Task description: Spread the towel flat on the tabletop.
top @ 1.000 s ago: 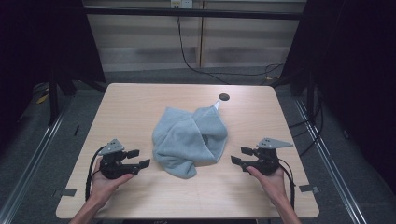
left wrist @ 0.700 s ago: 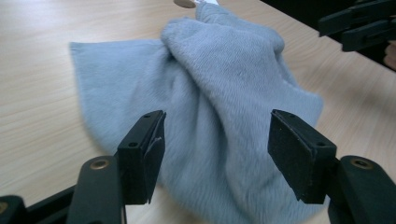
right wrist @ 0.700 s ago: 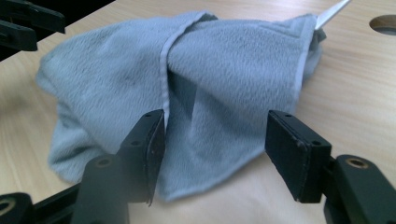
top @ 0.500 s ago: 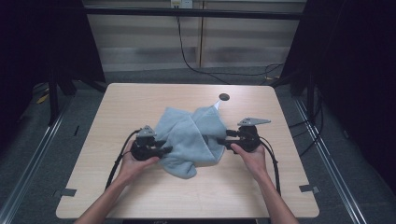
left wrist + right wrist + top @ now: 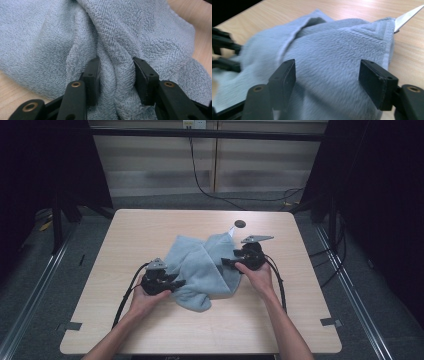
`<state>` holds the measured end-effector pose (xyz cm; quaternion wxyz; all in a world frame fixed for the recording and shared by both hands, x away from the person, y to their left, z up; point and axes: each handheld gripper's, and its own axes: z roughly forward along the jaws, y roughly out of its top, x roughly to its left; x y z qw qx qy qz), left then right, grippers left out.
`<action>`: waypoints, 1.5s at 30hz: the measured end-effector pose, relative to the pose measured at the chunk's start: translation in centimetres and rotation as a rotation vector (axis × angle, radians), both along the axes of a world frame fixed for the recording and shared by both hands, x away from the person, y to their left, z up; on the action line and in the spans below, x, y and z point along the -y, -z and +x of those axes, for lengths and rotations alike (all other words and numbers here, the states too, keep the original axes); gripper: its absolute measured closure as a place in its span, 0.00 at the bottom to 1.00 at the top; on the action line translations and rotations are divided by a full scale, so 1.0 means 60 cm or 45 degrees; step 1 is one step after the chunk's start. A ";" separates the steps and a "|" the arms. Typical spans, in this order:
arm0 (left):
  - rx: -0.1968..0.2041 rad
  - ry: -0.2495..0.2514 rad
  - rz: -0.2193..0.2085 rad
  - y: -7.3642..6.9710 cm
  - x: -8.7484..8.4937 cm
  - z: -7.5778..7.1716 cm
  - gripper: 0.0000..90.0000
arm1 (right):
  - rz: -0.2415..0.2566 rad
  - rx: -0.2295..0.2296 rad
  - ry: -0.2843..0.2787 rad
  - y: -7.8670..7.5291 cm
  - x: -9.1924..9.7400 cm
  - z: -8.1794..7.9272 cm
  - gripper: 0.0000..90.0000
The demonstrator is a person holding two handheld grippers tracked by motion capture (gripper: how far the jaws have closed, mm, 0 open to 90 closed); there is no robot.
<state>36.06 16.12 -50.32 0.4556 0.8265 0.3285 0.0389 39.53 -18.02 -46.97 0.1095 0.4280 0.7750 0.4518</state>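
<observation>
While both claws sit at the towel, the scene reads as follows, with every place taken from the towel.

Left claw (image 5: 115, 80): at the towel's near-left edge, its 2 jaws pressed against either side of a thick ridge of cloth, so it is clamped on the towel; in the high view it sits there too (image 5: 176, 283).

Right claw (image 5: 328, 82): at the towel's right side, its 2 jaws wide apart with cloth lying between them and no squeeze yet; in the high view it sits at the same edge (image 5: 226, 262).

Towel (image 5: 202, 270): lies crumpled near the middle of the worktop (image 5: 125, 240), touching both claws.

Step in hand: I judge this to be the taking-hold stage of spreading or folding the towel, with 1 grip made and 1 pending.

Next move: the right claw likely needs to close on a hemmed edge or corner rather than a loose heap, so both grips can pull the cloth out flat.

Towel's look: pale grey-blue terry, looped pile, bunched into overlapping folds; a woven border band (image 5: 372, 30) runs along 1 corner, and a white label (image 5: 408, 15) sticks out beyond it.

Beyond the towel: a small dark disc (image 5: 240, 224) lies just past its far corner.
</observation>
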 end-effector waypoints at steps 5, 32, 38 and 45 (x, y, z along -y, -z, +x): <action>0.020 -0.013 0.011 0.001 0.001 -0.004 0.69 | -0.092 -0.097 -0.041 0.056 -0.022 0.011 0.35; -0.060 0.186 -0.058 -0.011 -0.059 -0.175 0.65 | -0.198 -0.123 -0.344 0.042 -0.011 -0.230 0.67; -0.039 0.137 -0.135 -0.036 -0.064 -0.158 0.47 | -0.109 -0.043 -0.269 0.005 0.011 -0.237 0.47; 0.065 0.091 -0.190 -0.073 -0.024 -0.089 0.41 | -0.043 0.054 -0.201 -0.032 0.005 -0.191 0.40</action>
